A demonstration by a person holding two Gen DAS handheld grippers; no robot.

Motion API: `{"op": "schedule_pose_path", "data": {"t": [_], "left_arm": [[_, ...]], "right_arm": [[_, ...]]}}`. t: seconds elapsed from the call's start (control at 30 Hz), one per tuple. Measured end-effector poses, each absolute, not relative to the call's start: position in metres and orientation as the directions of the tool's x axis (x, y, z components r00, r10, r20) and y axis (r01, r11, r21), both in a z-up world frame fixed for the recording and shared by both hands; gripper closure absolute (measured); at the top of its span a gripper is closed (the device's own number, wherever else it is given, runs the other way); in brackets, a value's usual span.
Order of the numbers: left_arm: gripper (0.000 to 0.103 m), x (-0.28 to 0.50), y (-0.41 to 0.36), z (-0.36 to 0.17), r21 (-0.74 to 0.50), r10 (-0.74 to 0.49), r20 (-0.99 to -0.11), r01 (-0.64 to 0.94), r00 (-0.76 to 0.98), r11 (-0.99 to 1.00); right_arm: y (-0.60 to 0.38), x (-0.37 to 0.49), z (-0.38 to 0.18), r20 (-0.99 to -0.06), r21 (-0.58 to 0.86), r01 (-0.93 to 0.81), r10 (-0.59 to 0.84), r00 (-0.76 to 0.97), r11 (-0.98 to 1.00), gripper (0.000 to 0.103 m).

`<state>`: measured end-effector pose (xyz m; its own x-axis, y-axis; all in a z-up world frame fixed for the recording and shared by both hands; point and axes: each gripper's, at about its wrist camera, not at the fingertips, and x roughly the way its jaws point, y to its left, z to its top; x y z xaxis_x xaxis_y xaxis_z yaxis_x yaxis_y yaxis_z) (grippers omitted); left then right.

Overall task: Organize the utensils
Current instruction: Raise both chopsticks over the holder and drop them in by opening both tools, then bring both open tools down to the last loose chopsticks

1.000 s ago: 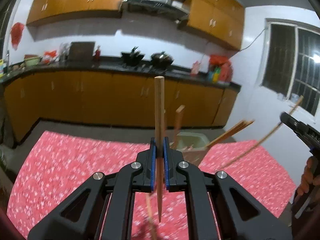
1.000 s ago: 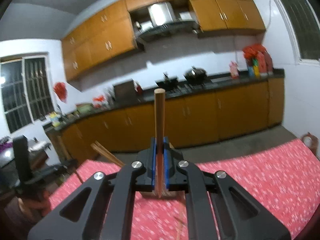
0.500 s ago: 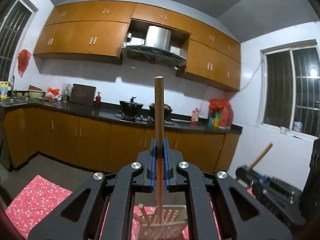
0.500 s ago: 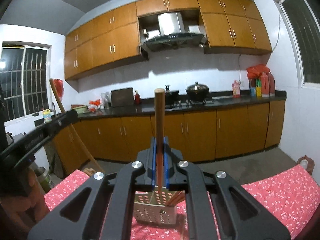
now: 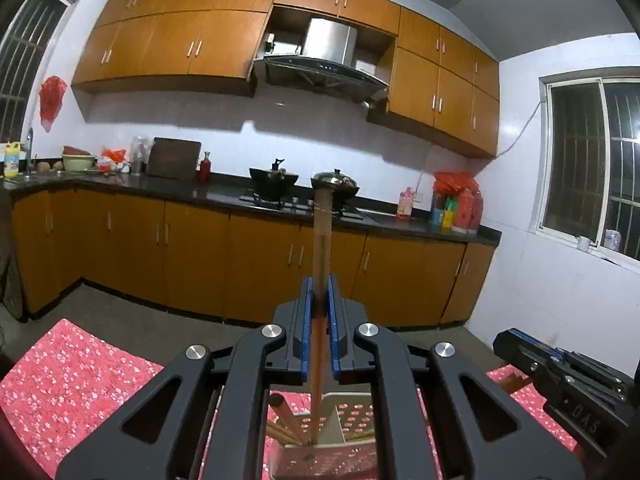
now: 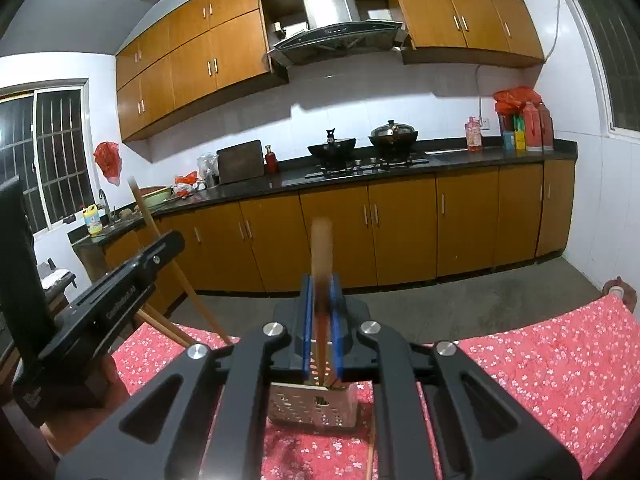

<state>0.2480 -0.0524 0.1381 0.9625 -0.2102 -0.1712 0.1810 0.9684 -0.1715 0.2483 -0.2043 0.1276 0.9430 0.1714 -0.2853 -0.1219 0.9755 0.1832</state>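
Note:
My left gripper (image 5: 319,312) is shut on a wooden chopstick (image 5: 321,248) that stands upright. Its lower tip reaches down into a perforated metal utensil holder (image 5: 352,420) on the red flowered tablecloth (image 5: 72,376). The holder has other wooden chopsticks (image 5: 280,412) in it. My right gripper (image 6: 320,316) has its jaws slightly apart around a blurred wooden chopstick (image 6: 321,252) sliding down into the same holder (image 6: 312,404). The left gripper also shows in the right wrist view (image 6: 120,280), with its chopstick (image 6: 172,256). The right gripper body shows in the left wrist view (image 5: 560,376).
A loose chopstick (image 6: 371,456) lies on the cloth in front of the holder. Behind the table run orange kitchen cabinets (image 5: 200,256) and a dark counter with pots (image 5: 276,180). Windows sit on both side walls.
Both grippers lowered their chopsticks over the holder. The right chopstick now blurs and drops between slightly opened jaws. The left chopstick's tip has gone deeper into the holder.

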Motion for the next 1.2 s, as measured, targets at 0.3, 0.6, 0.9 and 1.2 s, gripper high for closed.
{"op": "schedule_pose_path", "data": {"t": [0.3, 0.6, 0.9, 1.2], "left_arm": [[0.066, 0.225, -0.034, 0.153, -0.187, -0.219, -0.163, 0.188, 0.962, 0.964], [0.064, 0.187, 0.008, 0.114, -0.154, -0.165, -0.307, 0.123, 0.937, 0.981], [0.064, 0.186, 0.017, 0.005, -0.092, -0.147, -0.612, 0.114, 0.777, 0.989], [0.064, 0.177, 0.002, -0.041, -0.085, -0.173, -0.7, 0.16, 0.693, 0.983]], "right_arm": [[-0.213, 0.214, 0.141, -0.219, 0.189, -0.122, 0.163, 0.962, 0.974, 0.088], [-0.256, 0.184, 0.077, -0.368, 0.194, 0.021, 0.052, 0.929, 0.981, 0.085], [-0.238, 0.193, -0.058, -0.693, 0.221, 0.019, 0.144, 0.707, 0.975, 0.083], [-0.209, 0.195, -0.094, -0.768, 0.169, -0.014, 0.141, 0.625, 0.985, 0.092]]}}
